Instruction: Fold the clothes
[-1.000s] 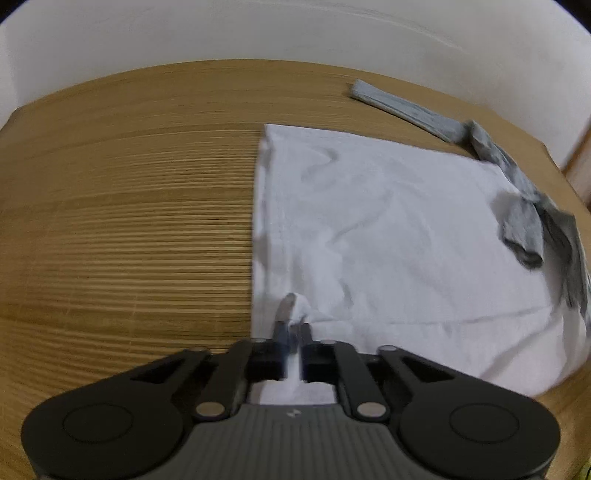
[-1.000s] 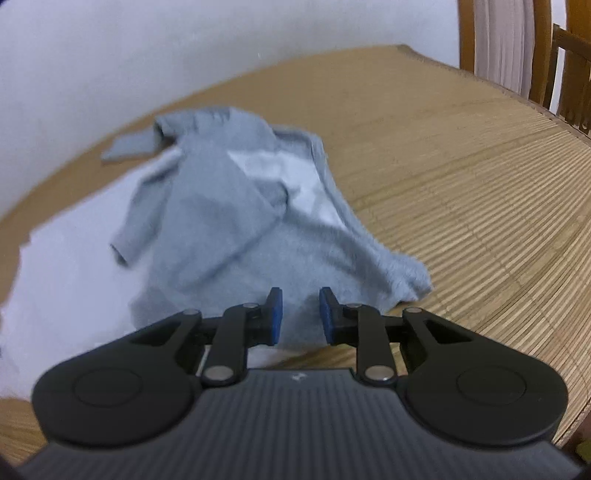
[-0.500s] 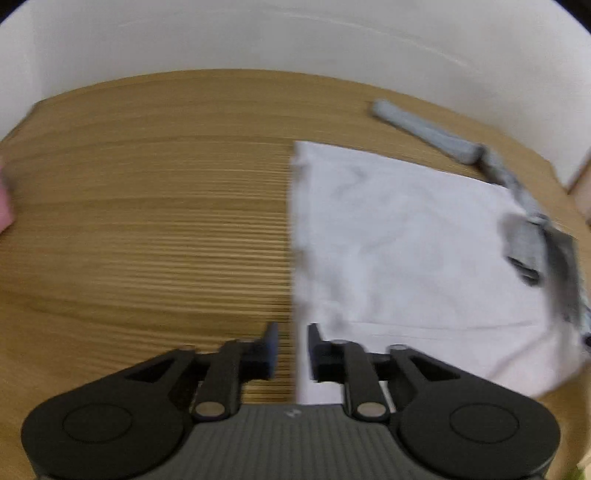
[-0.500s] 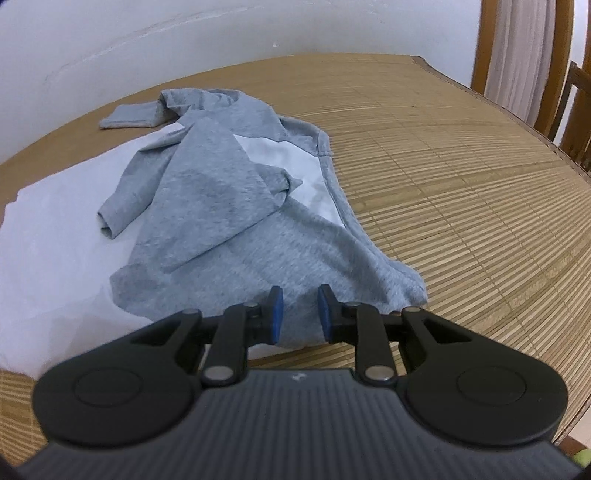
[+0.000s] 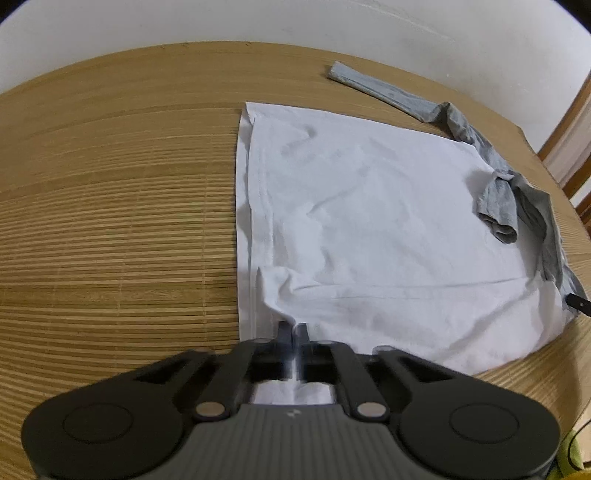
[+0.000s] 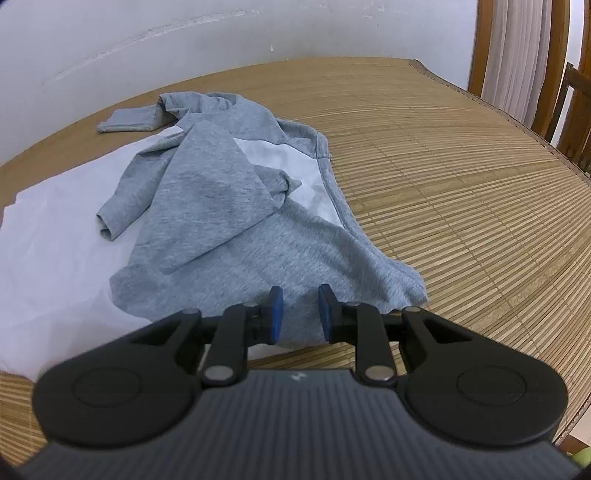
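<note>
From the left wrist view, the bamboo mat lay bare from seven to eleven o'clock, free for passage. The white garment covered the centre toward three o'clock, with the grey sweatshirt bunched along its edge at two o'clock. The white wall closed off twelve o'clock. From the right wrist view, the mat was bare from one to four o'clock, bounded by a wooden chair at two o'clock.

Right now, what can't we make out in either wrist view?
- Left wrist view: near edge of the white cotton shirt, hidden under the left gripper.
- Right wrist view: near hem of the grey knit sweatshirt, behind the right gripper; contact unclear.
- Both: white shirt's right part, covered by the sweatshirt.
</note>
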### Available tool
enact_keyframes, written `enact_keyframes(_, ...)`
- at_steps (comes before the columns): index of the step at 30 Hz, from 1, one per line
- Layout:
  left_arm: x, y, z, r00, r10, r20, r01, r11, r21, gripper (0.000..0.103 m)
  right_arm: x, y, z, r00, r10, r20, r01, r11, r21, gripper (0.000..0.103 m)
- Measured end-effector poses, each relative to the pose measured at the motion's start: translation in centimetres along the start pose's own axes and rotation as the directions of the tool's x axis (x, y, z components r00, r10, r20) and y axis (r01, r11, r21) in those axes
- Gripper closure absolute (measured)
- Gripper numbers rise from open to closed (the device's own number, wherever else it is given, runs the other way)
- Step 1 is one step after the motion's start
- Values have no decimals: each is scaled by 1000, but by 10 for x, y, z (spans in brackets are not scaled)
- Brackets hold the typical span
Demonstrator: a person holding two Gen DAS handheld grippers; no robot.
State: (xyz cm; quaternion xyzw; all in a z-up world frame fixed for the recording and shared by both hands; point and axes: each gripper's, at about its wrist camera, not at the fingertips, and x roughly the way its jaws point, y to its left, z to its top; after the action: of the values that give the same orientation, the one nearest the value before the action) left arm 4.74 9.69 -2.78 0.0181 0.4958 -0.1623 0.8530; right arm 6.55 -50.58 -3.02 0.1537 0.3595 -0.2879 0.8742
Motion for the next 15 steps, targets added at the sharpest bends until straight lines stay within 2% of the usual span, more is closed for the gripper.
enact_keyframes(3,-1,-3,3,988,153,24,-153,988,-18,102,0,0,1,1000,1,-3,-1,1000,-11,80)
enact_keyframes(6,-3,5,8,975,218,30,-217,975,-54,102,1,1,1,1000,1,-6,-1,1000,-19,80)
enact_keyframes(11,-3,4,13,977,215,5,-214,976,-40,100,1,0,2,1000,8,-11,-9,999,-36,80)
enact_keyframes(13,-2,4,11,980,198,-5,-198,980,-33,90,1,-1,3,1000,13,-11,-13,999,-40,79)
enact_keyframes(15,-7,6,6,986,169,-3,-169,985,-35,85,1,-2,3,1000,15,-13,-16,999,-47,79)
